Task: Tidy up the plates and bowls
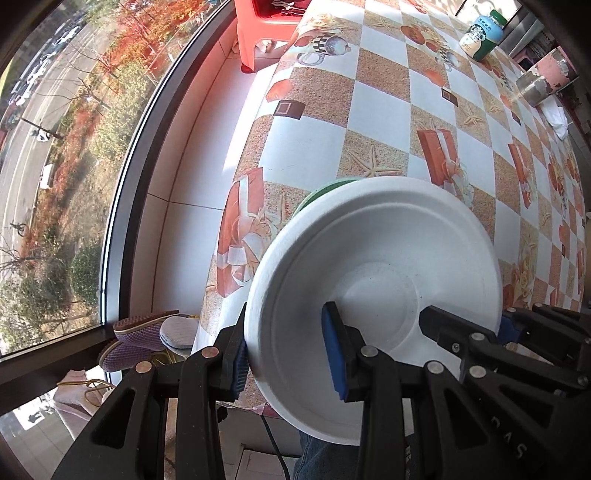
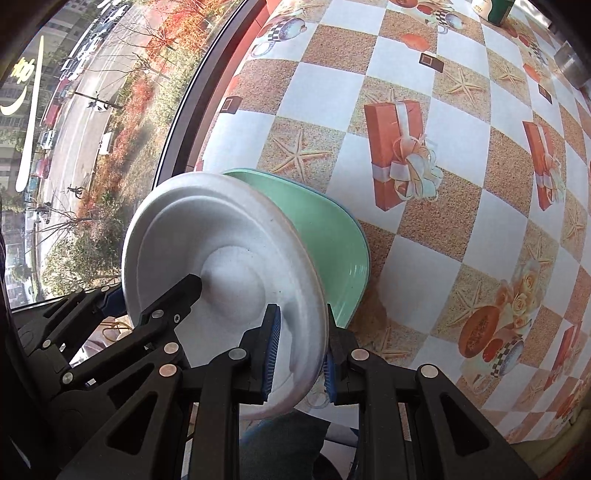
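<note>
Over the near edge of the table (image 1: 388,122), both the left gripper (image 1: 291,350) and the right gripper (image 2: 299,350) pinch the white plate's (image 1: 373,280) rim above the green plate (image 2: 332,243), so stacking looks unfinished.

Checkered table (image 1: 380,110) with bottle (image 1: 482,35), tin (image 1: 543,83)

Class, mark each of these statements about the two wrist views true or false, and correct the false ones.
1. Both grippers grip the rim of the white plate. True: left gripper, right gripper.
2. A green plate lies behind the white one. True.
3. The tablecloth is plain blue. False: it is checkered, with printed gift boxes and starfish.
4. A bottle stands at the table's far end. True.
5. The white plate holds food. False: it is empty.
</note>
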### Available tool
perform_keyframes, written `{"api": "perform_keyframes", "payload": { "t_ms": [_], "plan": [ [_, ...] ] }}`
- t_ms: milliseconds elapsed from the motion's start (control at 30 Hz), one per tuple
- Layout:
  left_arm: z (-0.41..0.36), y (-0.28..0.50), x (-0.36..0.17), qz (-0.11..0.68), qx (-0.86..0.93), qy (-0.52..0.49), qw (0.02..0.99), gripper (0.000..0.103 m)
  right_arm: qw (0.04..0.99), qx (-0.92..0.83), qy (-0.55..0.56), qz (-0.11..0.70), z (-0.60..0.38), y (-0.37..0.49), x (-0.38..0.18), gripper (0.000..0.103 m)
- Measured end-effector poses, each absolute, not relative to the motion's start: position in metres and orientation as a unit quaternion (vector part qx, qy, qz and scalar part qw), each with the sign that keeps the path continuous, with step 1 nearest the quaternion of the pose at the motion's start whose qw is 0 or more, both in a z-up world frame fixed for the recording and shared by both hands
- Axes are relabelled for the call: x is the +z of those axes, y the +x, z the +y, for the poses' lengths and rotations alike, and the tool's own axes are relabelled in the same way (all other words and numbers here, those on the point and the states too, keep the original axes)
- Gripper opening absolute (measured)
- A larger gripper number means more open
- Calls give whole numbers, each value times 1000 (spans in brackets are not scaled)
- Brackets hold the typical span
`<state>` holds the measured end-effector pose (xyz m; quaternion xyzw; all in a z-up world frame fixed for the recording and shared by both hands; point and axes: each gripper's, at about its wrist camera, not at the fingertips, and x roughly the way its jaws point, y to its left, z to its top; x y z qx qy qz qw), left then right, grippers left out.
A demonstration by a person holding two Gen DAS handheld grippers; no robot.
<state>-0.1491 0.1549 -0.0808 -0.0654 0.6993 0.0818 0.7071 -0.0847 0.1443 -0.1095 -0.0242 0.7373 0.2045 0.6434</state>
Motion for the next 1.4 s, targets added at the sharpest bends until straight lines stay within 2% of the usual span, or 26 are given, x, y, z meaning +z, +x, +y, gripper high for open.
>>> {"api": "perform_keyframes", "payload": {
  "t_ms": [200, 300, 367, 467, 500, 533, 600, 667, 700, 767, 800, 833, 1133, 1400],
  "plan": [
    [155, -149, -88, 696, 75, -65, 711, 41, 646, 200, -36, 736, 142, -87, -109, 23],
    [155, -149, -85, 689, 71, -67, 718, 48, 650, 195, -47, 733, 146, -85, -111, 24],
    [153, -149, -80, 681, 75, -53, 727, 60, 653, 195, -51, 730, 144, -84, -108, 24],
    [151, -150, -72, 670, 85, -23, 737, 65, 661, 189, -54, 724, 136, -85, -98, 24],
    [152, -150, -69, 668, 89, -17, 739, 66, 664, 185, -55, 722, 134, -84, -96, 31],
    [154, -150, -67, 666, 88, -16, 740, 69, 668, 181, -59, 719, 132, -84, -94, 44],
    [156, -152, -60, 660, 88, -16, 746, 79, 679, 177, -64, 710, 128, -83, -87, 59],
    [157, -154, -54, 651, 90, -6, 753, 85, 682, 181, -59, 706, 124, -86, -83, 62],
    [158, -154, -52, 650, 86, -7, 755, 90, 682, 179, -60, 707, 123, -86, -80, 68],
    [158, -155, -49, 653, 74, -15, 753, 103, 686, 179, -57, 702, 117, -87, -75, 87],
    [157, -156, -47, 655, 68, -18, 752, 103, 688, 185, -50, 700, 116, -88, -71, 100],
    [156, -156, -46, 658, 60, -22, 751, 103, 691, 191, -43, 696, 114, -90, -69, 102],
    [137, -171, -23, 647, 25, 26, 762, 103, 715, 177, -84, 670, 115, -100, -30, 102],
    [131, -176, -18, 648, 29, 35, 761, 103, 708, 161, -75, 684, 111, -107, -28, 102]
  ]
}}
